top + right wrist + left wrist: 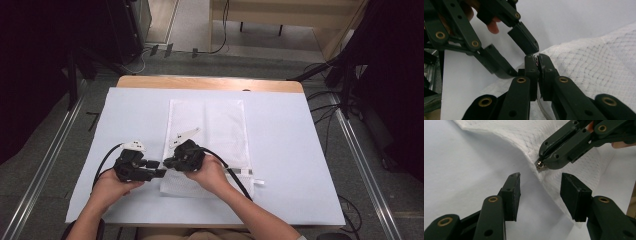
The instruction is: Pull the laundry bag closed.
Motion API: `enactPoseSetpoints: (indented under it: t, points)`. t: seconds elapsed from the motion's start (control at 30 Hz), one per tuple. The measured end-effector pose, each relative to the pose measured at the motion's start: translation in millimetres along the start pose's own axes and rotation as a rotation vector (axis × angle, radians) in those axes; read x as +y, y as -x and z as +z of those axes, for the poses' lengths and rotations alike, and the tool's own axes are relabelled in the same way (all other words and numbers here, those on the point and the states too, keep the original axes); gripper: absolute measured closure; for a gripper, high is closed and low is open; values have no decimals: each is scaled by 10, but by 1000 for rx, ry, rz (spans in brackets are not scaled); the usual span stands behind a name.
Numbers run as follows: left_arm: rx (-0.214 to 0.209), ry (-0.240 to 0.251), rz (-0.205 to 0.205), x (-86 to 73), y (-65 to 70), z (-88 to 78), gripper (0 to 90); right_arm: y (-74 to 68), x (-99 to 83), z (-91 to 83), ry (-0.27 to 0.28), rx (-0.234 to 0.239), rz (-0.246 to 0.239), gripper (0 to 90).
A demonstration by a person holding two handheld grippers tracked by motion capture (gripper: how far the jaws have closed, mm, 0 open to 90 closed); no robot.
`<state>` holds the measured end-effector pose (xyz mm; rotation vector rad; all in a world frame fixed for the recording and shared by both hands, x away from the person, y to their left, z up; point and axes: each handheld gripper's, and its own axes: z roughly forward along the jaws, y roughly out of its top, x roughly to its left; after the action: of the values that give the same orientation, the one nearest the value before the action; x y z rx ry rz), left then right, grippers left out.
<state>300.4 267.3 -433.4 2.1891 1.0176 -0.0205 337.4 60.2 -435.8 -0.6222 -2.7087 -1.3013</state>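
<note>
A white mesh zip bag (pixel 207 130) lies flat in the middle of the white-covered table (pixel 290 150). My right gripper (pixel 537 58) is shut on the bag's small metal zipper pull (pixel 540 166) at the bag's near left corner, lifting the mesh edge (pixel 524 135) a little. My left gripper (pixel 541 177) stands open just in front of that pull, with one pad on each side of the bag's raised edge and neither touching it. In the high view the left gripper (pixel 159 171) and the right gripper (pixel 168 163) meet tip to tip at the bag's left edge.
A white tab (pixel 258 182) sticks out at the bag's near right corner. Black cables trail from both grippers across the table. The wooden table edge (pixel 210 83) lies at the back. Metal rails and dark stands flank the table on the floor.
</note>
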Motion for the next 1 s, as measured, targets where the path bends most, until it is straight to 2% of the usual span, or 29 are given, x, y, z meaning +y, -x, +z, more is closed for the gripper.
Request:
enactPoseSetpoints:
  t: [0.27,0.3,0.53,0.73,0.8,0.87,1.0]
  points:
    - [-2,-31,-11,50,-18,80,559,-6,18,-52,12,6,7,883]
    - [-17,-33,-23,61,-25,95,574,-7,20,-63,14,14,9,883]
    - [-30,-44,-9,90,-19,130,618,-11,41,-84,22,24,11,883]
    - [-48,-41,-17,105,-19,132,716,-18,45,-94,23,39,4,883]
    - [-44,-41,-18,108,-15,125,763,-20,43,-89,21,42,2,883]
    - [-55,-48,-25,109,-17,124,848,-19,38,-84,17,43,-2,883]
    - [-55,-56,-21,107,-18,129,866,-10,34,-83,13,46,5,883]
